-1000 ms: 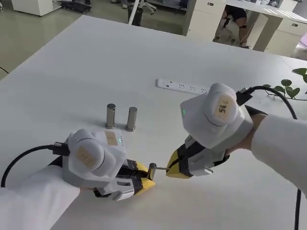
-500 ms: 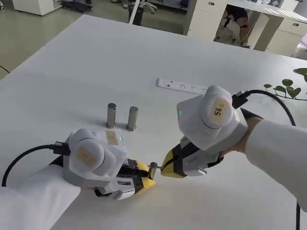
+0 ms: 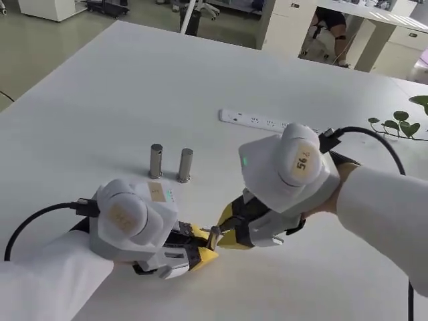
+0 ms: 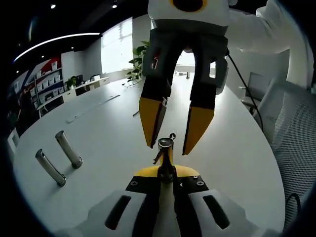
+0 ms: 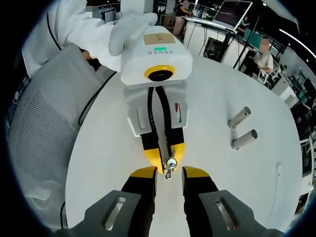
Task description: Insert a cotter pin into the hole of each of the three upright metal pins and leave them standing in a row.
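Observation:
My left gripper (image 3: 206,251) (image 4: 167,170) is shut on a metal pin (image 3: 212,237) (image 4: 165,152) (image 5: 171,163) and holds it upright just above the table. A thin cotter pin (image 4: 171,136) shows at the pin's head. My right gripper (image 3: 224,234) (image 5: 169,175) (image 4: 170,146) is open, with one yellow jaw on each side of the pin's top. Two more metal pins (image 3: 156,160) (image 3: 184,165) stand side by side on the white table, behind the left gripper; they also appear as pins (image 4: 49,168) (image 4: 68,149) and pins (image 5: 239,117) (image 5: 245,139).
A white power strip (image 3: 257,121) lies further back on the table (image 3: 134,87). A leafy plant (image 3: 401,124) sits at the right edge. Black cables trail from both grippers. Desks and seated people are beyond the table.
The right gripper has moved left up to the held pin, and its jaws now straddle the pin's top. The left gripper and the two standing pins have stayed put.

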